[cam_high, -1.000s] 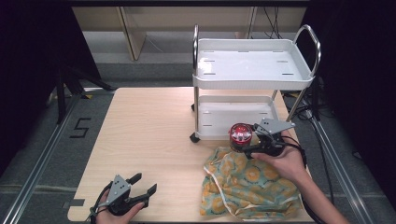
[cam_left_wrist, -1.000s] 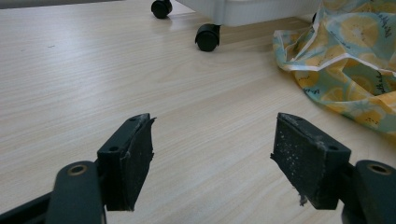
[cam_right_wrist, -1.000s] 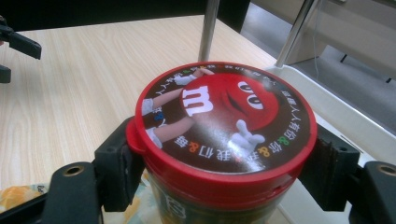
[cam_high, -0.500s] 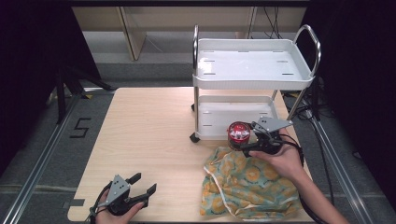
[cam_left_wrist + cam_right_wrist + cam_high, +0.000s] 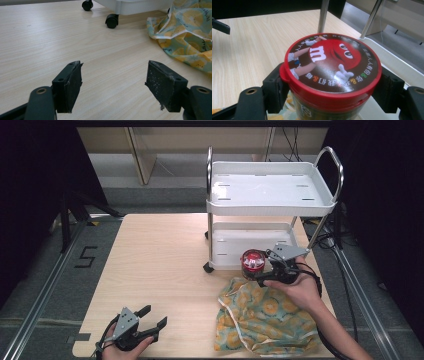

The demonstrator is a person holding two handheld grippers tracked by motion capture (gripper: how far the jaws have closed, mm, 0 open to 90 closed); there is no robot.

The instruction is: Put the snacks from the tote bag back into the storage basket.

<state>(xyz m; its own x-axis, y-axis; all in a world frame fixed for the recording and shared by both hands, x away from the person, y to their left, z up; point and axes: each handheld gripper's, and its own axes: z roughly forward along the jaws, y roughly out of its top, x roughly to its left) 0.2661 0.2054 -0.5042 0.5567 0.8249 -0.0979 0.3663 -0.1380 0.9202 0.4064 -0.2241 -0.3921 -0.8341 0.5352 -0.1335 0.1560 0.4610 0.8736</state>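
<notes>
**Holding a red-lidded candy tub beside the cart**

High view: clamped in the right gripper point(image 5: 265, 270), a round tub with a red printed lid point(image 5: 252, 260), raised just in front of the lower shelf of the white two-shelf wheeled cart point(image 5: 270, 205) and above the near edge of the crumpled yellow-and-teal lemon-print cloth point(image 5: 265, 320). Low at the near left corner of the pale wooden table point(image 5: 160, 255), the left gripper point(image 5: 155, 320), spread wide and empty. Between the two, broad bare tabletop; right side crowded by cart and cloth, close to the table's right edge.

Left gripper view: jaws far apart with nothing between, bare wood ahead, black cart casters point(image 5: 111, 21) farther on, cloth at right.

Right gripper view: jaws pressed against both sides of the tub just under the lid rim; chrome cart posts point(image 5: 323, 15) and the white shelf edge just behind.
</notes>
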